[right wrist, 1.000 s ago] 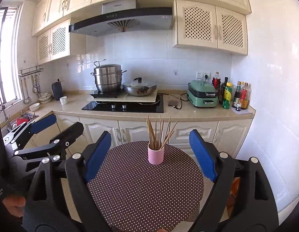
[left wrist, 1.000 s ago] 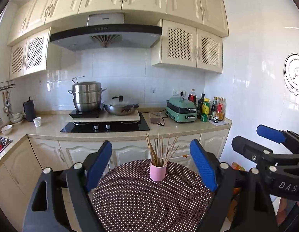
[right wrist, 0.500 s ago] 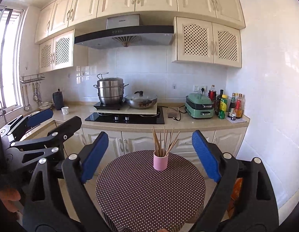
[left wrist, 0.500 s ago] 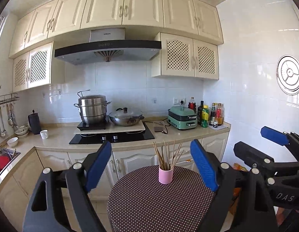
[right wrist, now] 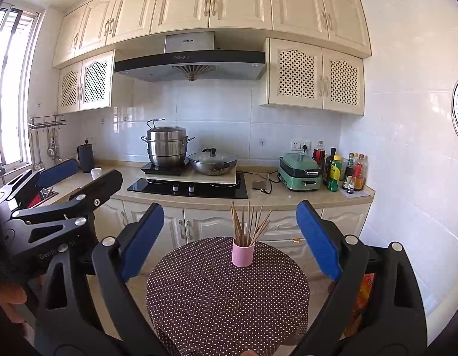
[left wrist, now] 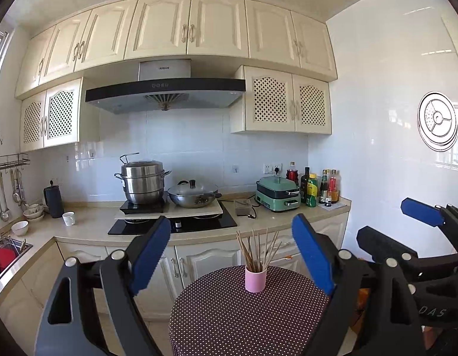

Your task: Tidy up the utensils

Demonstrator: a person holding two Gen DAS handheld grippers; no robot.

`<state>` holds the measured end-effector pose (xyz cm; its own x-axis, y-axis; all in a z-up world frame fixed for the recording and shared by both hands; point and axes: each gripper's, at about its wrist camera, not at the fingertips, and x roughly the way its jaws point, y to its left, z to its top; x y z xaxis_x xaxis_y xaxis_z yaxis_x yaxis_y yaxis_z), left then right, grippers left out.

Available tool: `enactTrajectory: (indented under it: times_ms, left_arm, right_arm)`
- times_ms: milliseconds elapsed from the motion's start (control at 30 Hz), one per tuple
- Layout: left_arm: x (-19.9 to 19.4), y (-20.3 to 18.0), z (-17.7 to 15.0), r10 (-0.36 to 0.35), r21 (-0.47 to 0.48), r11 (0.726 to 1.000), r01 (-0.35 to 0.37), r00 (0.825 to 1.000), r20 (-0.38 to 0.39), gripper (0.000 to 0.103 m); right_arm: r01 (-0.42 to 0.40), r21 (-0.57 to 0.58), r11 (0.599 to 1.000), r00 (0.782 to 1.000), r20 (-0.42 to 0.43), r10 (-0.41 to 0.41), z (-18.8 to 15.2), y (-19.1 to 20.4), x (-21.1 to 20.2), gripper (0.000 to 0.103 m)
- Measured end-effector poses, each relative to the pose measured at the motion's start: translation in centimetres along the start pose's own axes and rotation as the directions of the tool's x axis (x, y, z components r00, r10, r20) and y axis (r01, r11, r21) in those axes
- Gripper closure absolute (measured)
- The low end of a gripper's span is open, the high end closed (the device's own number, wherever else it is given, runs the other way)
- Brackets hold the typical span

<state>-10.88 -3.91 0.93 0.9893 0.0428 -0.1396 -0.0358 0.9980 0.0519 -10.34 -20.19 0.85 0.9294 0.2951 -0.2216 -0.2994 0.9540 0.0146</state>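
Near edge of the dotted round table (right wrist: 223, 305) cut off by the frame bottom, lower ends of the chopsticks (right wrist: 249, 222) hidden inside the pink cup (right wrist: 243, 254), bottle labels (left wrist: 317, 185) too small to be read, orange package (right wrist: 362, 299) largely hidden behind a gripper finger.

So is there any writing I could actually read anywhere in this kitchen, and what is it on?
"ROBAM": on the range hood.
"DAS", cut off: on the right gripper.
"Gent...", rest unclear: on the left gripper.
Labels on the sauce bottles: too small to read.

Chopsticks (right wrist: 249, 222) upright in pink cup (right wrist: 243, 254) on dotted table (right wrist: 223, 296)
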Motion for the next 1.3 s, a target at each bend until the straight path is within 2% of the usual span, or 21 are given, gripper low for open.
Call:
enactTrajectory:
  times_ms: [333,1300]
  left_arm:
    - [0.8,0.0,-0.3,-0.015,-0.024,1.0,0.015,1.0,-0.006,0.02]
    - [1.6,0.3,-0.2,-0.001,-0.024,1.0,0.001,1.0,0.011,0.02]
  right_arm:
    - [-0.002,0.0,1.0,1.0,-0.003,0.002,0.1,-0.1,0.1,0.013]
    - [-0.006,-0.002,1.0,1.0,-0.02,0.006,0.5,-0.2,1.6,0.013]
